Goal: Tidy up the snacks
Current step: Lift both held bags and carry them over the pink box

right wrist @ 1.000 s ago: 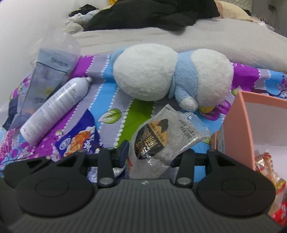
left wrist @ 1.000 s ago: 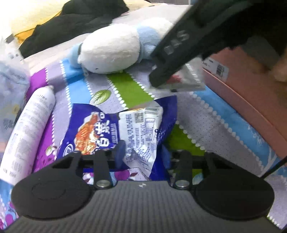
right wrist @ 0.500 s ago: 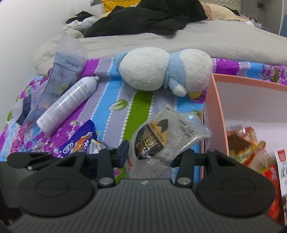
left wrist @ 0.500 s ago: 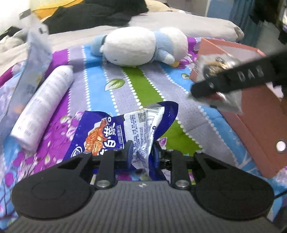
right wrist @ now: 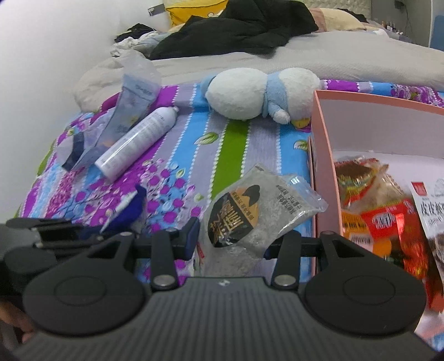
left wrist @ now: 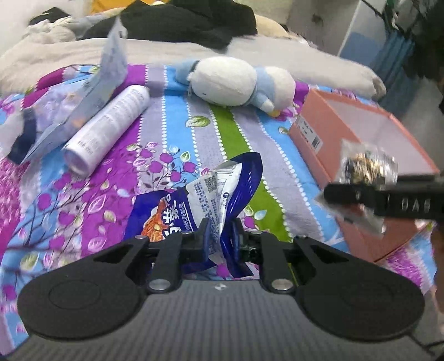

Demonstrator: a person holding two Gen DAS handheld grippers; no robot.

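A: Why is the pink box [right wrist: 322, 155] standing open at the right edge of the bedspread?

B: I judge it to be the place the snacks go. Several packets already lie inside it, and its open top faces up, within easy reach of both tools.

A: And the two bags in the air?

B: The left gripper [left wrist: 219, 236] is clenched on the crumpled lower part of the blue snack bag [left wrist: 199, 200], which stands up from its fingers over the near middle of the bedspread. The right gripper [right wrist: 233, 241] is clamped on the grey snack packet [right wrist: 249, 205], held just left of the box wall, so probably that one goes in first.

A: What is the surface?

B: A striped, flowered bedspread [left wrist: 177, 119] in purple, blue and green, laid over a grey bed.

A: And the rest?

B: A white and blue plush toy [right wrist: 260, 94] lies far of centre, touching or just beside the box's far corner. A white spray bottle [right wrist: 138, 141] lies on its side at the left, beside a pale pouch [right wrist: 133, 102]. Dark clothes [right wrist: 244, 25] are heaped at the far end, a white wall at the left.
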